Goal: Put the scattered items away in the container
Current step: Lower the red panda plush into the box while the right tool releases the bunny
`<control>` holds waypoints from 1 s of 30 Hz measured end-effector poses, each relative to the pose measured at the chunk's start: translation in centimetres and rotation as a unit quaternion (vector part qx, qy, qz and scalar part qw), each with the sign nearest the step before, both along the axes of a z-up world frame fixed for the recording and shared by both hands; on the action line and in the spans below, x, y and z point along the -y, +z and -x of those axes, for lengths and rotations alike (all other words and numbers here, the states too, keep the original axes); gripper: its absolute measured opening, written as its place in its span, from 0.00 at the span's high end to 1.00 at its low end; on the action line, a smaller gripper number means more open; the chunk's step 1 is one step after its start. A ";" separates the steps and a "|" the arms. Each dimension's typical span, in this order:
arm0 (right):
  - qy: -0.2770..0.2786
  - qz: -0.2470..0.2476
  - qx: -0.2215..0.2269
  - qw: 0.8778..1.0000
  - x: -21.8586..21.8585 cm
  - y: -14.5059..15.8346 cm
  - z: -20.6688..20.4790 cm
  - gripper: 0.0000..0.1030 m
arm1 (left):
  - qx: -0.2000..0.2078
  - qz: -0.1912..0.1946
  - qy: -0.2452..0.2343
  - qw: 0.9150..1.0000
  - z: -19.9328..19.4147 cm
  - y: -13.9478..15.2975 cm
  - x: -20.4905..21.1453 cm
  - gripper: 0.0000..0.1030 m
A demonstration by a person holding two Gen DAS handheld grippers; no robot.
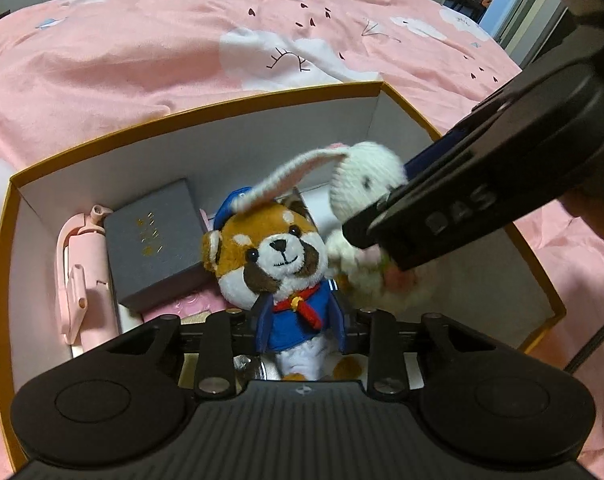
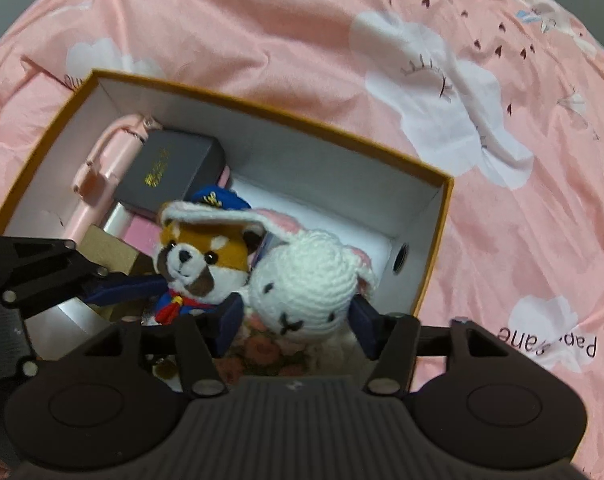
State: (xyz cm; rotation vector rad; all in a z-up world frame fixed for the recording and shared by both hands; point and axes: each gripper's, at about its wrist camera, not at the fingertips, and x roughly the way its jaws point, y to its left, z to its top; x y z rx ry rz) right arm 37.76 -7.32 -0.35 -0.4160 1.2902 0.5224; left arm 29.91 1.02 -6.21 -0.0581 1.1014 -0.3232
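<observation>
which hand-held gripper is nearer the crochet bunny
Right. The right hand-held gripper straddles the crochet bunny; the left hand-held gripper flanks the red panda plush beside it.

Dim, warm indoor light; strong fisheye bending at edges; motion blur on the crocheted rabbit (image 1: 365, 184).

Both grippers are angled steeply down, close together, nearly side by side. The left gripper (image 1: 300, 312) has its blue fingers (image 1: 264, 326) pinched in fairly narrow, one on each side of the plush's blue-jacketed body, and they look pressed against it. The right gripper (image 2: 290, 316) is spread noticeably wider, with its blue fingers (image 2: 363, 320) standing off the sides of the white crochet toy between them. In the left wrist view, the right gripper's black body cuts in from the upper right.
</observation>
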 end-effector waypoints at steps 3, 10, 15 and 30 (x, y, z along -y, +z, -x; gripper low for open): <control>-0.011 -0.025 0.008 1.000 0.9 1.1 -0.2 0.34 | 0.000 0.004 0.004 1.000 -0.4 -0.1 0.2 0.70; -0.014 -0.051 0.041 0.998 2.6 3.0 0.7 0.40 | 0.026 -0.039 0.000 0.999 -1.4 -0.2 1.2 0.82; 0.014 -0.030 0.071 0.997 2.4 2.9 2.0 0.52 | 0.023 -0.038 0.013 0.999 -3.2 -0.6 1.0 0.85; 0.118 0.008 0.071 0.990 1.3 1.0 4.4 0.63 | 0.023 -0.022 -0.004 0.999 -1.0 1.1 -0.1 0.80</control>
